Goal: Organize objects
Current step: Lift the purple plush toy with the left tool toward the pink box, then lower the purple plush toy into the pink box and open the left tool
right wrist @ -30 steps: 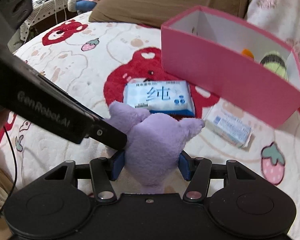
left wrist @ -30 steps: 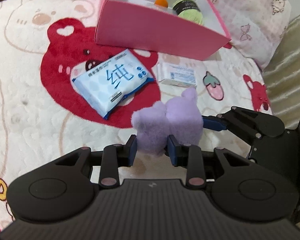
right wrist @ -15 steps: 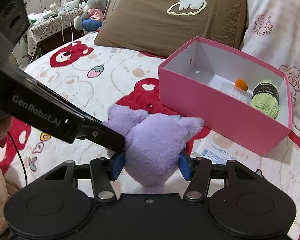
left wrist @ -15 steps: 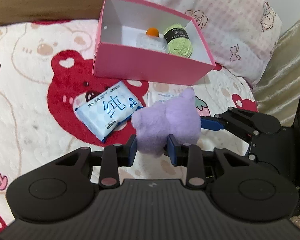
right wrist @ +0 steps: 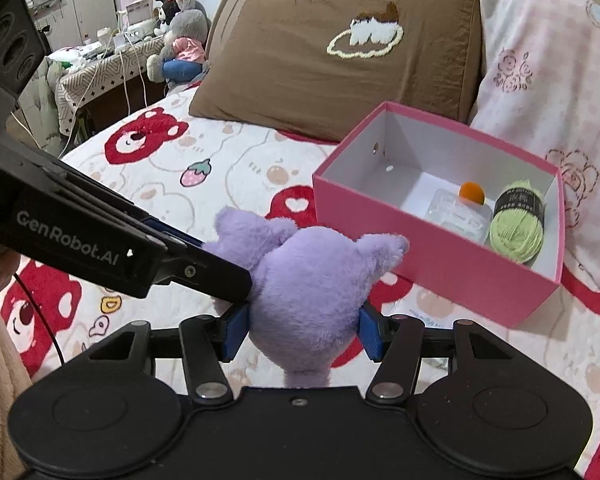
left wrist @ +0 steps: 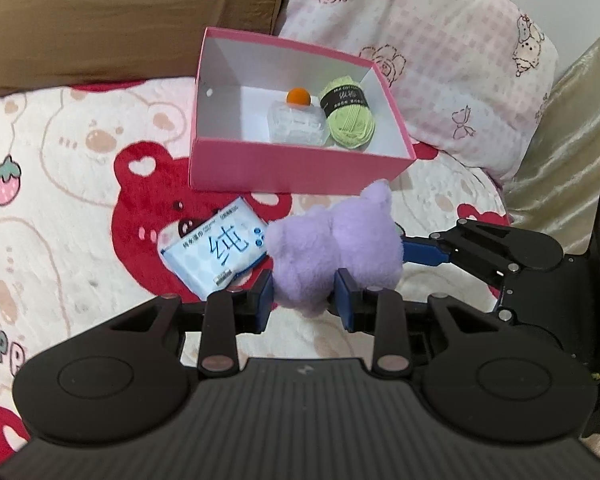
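Both grippers hold one purple plush toy (left wrist: 332, 252) in the air above the bed. My left gripper (left wrist: 304, 300) is shut on its lower part. My right gripper (right wrist: 300, 328) is shut on its round body (right wrist: 308, 296), coming in from the right in the left wrist view. The open pink box (left wrist: 292, 170) stands ahead near the pillows, also in the right wrist view (right wrist: 432, 264). Inside it lie a green yarn ball (left wrist: 350, 118), a clear plastic container (left wrist: 296, 122) and a small orange ball (left wrist: 298, 97). A blue-and-white tissue pack (left wrist: 216, 250) lies on the blanket below the toy.
A brown pillow (right wrist: 340, 60) and a pink patterned pillow (left wrist: 440, 60) lie behind the box. The bear-print blanket (left wrist: 60, 184) covers the bed. A side table with stuffed toys (right wrist: 180, 48) stands beyond the bed's left edge. A small white packet (right wrist: 428, 322) peeks out under the toy.
Both grippers have lifted the plush toy higher off the blanket and toward the pink box. The box interior now shows fully, and the tissue pack has dropped lower in view.
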Available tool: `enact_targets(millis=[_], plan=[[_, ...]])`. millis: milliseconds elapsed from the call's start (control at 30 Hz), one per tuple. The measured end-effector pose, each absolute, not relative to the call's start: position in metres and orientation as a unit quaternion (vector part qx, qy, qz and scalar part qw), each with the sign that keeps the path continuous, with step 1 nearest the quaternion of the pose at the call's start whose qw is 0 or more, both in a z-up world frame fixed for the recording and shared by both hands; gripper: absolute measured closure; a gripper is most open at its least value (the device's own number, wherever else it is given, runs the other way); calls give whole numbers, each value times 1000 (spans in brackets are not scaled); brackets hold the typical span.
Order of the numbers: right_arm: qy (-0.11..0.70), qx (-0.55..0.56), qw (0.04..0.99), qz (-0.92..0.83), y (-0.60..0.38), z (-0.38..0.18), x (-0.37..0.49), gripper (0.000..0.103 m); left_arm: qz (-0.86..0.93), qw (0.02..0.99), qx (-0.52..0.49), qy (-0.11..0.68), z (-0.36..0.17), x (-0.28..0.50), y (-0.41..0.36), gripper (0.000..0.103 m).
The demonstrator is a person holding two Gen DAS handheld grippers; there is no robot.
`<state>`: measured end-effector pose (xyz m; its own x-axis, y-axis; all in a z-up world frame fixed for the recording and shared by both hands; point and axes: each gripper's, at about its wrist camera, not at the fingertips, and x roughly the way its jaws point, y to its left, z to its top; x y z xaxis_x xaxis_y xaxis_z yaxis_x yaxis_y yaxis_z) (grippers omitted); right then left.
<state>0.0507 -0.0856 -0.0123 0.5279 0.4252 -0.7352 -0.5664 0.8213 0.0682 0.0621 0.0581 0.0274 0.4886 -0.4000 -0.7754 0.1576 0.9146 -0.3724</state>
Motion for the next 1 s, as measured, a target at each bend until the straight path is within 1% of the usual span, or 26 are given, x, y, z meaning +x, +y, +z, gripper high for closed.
enact_targets(millis=[167, 333, 567, 800, 900, 1000], plan=[[393, -66, 872, 285, -91, 7, 65, 41, -160, 865, -120, 460, 49, 74, 56, 70], [389, -42, 876, 283, -99, 25, 85, 41, -150, 873, -140, 443, 64, 94, 57, 69], [365, -49, 888, 277, -104, 42, 111, 43, -143, 879, -160, 425, 73, 126, 55, 68], [339, -79, 894, 284, -108, 47, 156, 44, -120, 892, -154, 409, 70, 170, 49, 68], [334, -88, 892, 292, -108, 41, 176, 44, -105, 891, -146, 416, 60, 192, 48, 67], [348, -71, 884, 305, -111, 29, 199, 44, -88, 886, -143, 432, 46, 216, 47, 67]])
